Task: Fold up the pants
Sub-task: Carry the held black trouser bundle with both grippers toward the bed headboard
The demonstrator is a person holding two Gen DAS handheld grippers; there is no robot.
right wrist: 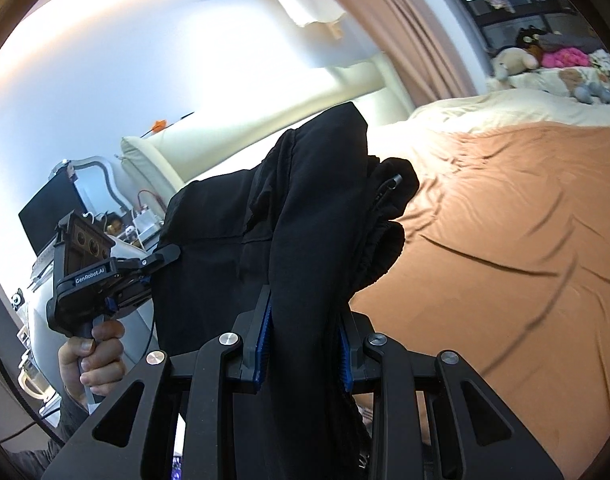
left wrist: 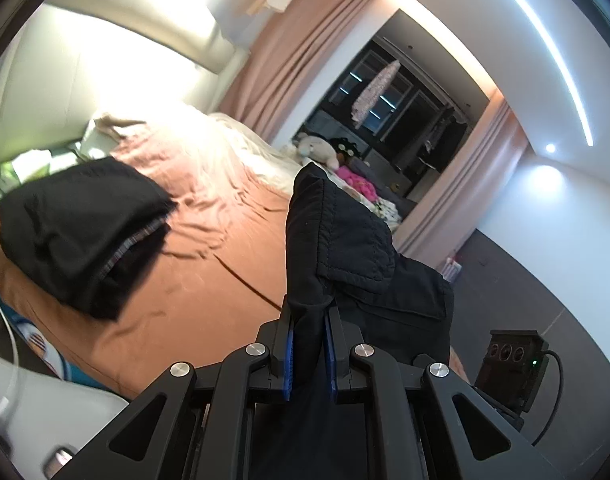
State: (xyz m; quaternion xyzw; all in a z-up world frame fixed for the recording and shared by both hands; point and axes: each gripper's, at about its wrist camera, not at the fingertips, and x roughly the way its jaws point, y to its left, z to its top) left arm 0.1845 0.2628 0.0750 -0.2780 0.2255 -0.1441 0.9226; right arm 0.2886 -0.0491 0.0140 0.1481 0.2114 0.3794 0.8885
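Here both hand-held grippers [left wrist: 308, 322] [right wrist: 305, 312] clamp black pants [right wrist: 305, 208] aloft.

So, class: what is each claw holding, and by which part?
Both hold the same black pants, lifted above the bed. The left claw pinches a stitched fabric edge; the right claw clamps a thick bunch near the zipper.

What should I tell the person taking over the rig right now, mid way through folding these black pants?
Left tongs: shut on the black pants, gripping one bunched edge.
Right tongs: shut on the same pants, a thicker bunch with a zipper pull showing.
The pants hang between both tongs above the orange bedsheet, not laid out.
A folded black garment already lies on the bed.
Left to do: lay the pants flat on the sheet, fold, and release.
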